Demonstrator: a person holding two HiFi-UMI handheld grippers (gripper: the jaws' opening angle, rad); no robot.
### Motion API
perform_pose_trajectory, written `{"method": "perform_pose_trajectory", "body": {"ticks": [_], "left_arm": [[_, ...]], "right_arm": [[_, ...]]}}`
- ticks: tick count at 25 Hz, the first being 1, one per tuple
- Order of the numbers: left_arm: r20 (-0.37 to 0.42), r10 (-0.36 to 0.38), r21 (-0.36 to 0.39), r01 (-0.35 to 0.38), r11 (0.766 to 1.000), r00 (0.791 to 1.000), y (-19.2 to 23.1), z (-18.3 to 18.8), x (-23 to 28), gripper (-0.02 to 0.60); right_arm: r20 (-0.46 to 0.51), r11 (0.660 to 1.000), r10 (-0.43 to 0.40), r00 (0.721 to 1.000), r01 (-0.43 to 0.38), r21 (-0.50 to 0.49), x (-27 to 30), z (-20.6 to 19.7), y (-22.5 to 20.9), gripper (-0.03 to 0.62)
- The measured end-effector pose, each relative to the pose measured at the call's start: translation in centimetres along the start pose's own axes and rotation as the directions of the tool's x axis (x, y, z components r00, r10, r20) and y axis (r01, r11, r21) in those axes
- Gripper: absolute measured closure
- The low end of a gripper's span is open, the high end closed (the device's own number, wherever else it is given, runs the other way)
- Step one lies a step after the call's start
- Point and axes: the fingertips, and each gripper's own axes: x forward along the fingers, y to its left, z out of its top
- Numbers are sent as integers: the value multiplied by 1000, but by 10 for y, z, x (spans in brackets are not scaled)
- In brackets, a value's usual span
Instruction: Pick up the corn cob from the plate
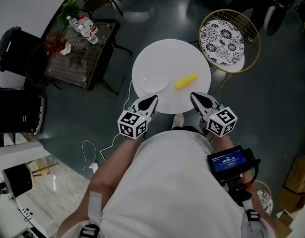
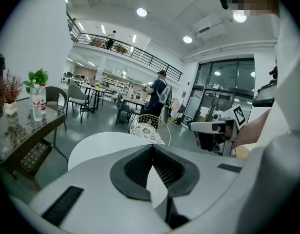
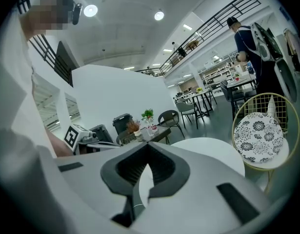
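Observation:
A yellow corn cob (image 1: 186, 81) lies on the round white table (image 1: 192, 58), just right of a white plate (image 1: 155, 83); from above it looks beside the plate, not on it. My left gripper (image 1: 151, 101) hovers at the table's near edge below the plate, jaws shut and empty. The right gripper (image 1: 196, 98) hangs at the near edge below the corn, a short way from it, also shut with nothing held. In the left gripper view the closed jaws (image 2: 152, 152) point across the table top (image 2: 101, 143). The right gripper view shows shut jaws (image 3: 148, 149) too.
A gold wire chair with a patterned cushion (image 1: 222, 41) stands right of the table. A glass side table (image 1: 78, 43) with bottles and plants stands at the left, dark chairs (image 1: 13, 48) beyond it. A white cable (image 1: 90, 152) lies on the floor. A person (image 2: 159, 94) stands far off.

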Motion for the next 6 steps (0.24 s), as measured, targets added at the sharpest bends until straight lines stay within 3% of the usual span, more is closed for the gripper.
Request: {"method": "perform_pose_trajectory", "body": {"ticks": [6], "left_arm": [[-1,-23,13,23,1000,1000,-7,3,13,574]], "right_arm": [[-7,1000,-2,1000,2,6,-2,-2,-10,586]]}}
